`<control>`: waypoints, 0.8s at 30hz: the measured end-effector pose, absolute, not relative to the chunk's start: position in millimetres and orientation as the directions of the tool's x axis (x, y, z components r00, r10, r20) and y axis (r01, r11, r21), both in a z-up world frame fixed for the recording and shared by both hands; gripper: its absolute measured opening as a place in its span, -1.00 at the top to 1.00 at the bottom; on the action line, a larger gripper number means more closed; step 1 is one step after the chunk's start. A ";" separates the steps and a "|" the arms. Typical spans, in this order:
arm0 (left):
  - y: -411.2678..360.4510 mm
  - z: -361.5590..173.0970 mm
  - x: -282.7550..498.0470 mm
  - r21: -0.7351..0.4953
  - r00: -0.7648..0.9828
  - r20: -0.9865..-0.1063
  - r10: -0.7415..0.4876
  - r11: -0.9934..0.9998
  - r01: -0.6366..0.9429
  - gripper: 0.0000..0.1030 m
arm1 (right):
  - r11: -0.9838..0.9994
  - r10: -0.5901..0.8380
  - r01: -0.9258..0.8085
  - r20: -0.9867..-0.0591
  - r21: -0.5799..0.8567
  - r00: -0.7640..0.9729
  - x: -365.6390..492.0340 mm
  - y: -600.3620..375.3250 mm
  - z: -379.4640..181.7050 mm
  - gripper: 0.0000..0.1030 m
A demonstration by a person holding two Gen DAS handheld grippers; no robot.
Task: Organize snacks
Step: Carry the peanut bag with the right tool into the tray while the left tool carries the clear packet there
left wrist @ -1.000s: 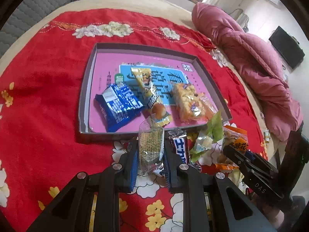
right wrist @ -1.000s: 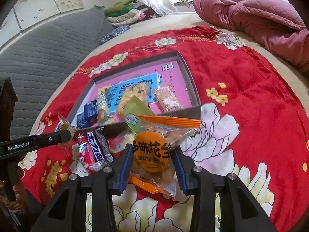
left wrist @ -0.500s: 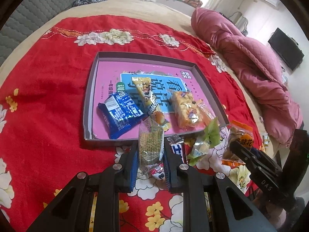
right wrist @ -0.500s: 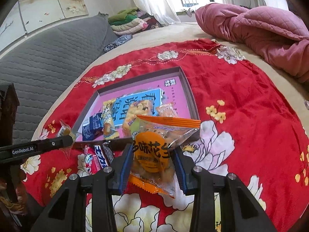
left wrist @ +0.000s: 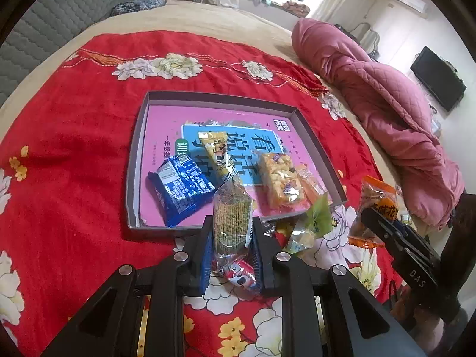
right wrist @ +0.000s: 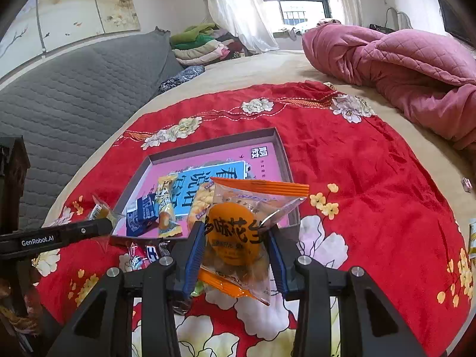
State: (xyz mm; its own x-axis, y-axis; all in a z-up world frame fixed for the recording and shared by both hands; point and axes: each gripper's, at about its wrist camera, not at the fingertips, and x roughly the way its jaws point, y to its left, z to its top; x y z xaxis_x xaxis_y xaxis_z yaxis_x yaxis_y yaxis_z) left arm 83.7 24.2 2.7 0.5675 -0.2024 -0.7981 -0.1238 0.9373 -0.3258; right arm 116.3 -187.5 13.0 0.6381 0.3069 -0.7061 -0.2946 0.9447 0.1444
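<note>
My left gripper point(left wrist: 232, 235) is shut on a clear packet of green crackers point(left wrist: 232, 220), held above the red cloth just in front of the pink tray point(left wrist: 135, 175). My right gripper point(right wrist: 235, 247) is shut on an orange peanut bag point(right wrist: 235, 232), held up near the tray's front right corner point(right wrist: 293, 223). In the tray lie a blue packet point(left wrist: 178, 189), a yellow bar point(left wrist: 215, 151) and a golden pastry pack point(left wrist: 281, 180). A red-and-white candy point(left wrist: 239, 275) and a green packet point(left wrist: 318, 220) lie on the cloth.
The red flowered cloth point(left wrist: 68, 136) covers a bed. A pink quilt point(left wrist: 395, 119) is bunched at the right. A grey padded headboard point(right wrist: 68, 89) stands at the left. A small packet point(right wrist: 466, 184) lies at the cloth's right edge.
Both grippers have risen and drawn back a little with their packets; the tray now looks farther away in both views. Both grips are unchanged.
</note>
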 end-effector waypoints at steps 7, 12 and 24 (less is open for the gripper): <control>24.0 7.0 89.2 -0.334 0.578 -0.789 -0.207 0.935 -0.120 0.55 | 0.941 0.311 -0.312 -0.694 0.130 0.650 121.3 -179.7 20.5 0.21; 23.6 12.5 95.2 -0.340 0.592 -0.778 -0.210 0.933 -0.117 0.55 | 0.938 0.320 -0.322 -0.684 0.130 0.656 126.2 -173.6 25.0 0.21; 24.4 14.8 106.7 -0.353 0.602 -0.768 -0.218 0.928 -0.115 0.55 | 0.936 0.328 -0.324 -0.673 0.137 0.663 137.9 -168.4 29.3 0.21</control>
State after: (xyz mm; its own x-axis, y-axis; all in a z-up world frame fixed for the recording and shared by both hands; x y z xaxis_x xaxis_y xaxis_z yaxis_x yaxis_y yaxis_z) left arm 106.7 24.4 14.8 0.6020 -0.2176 -0.7683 -0.1155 0.9283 -0.3534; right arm 137.9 -168.4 29.3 0.6627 0.3277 -0.6734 -0.3241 0.9361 0.1366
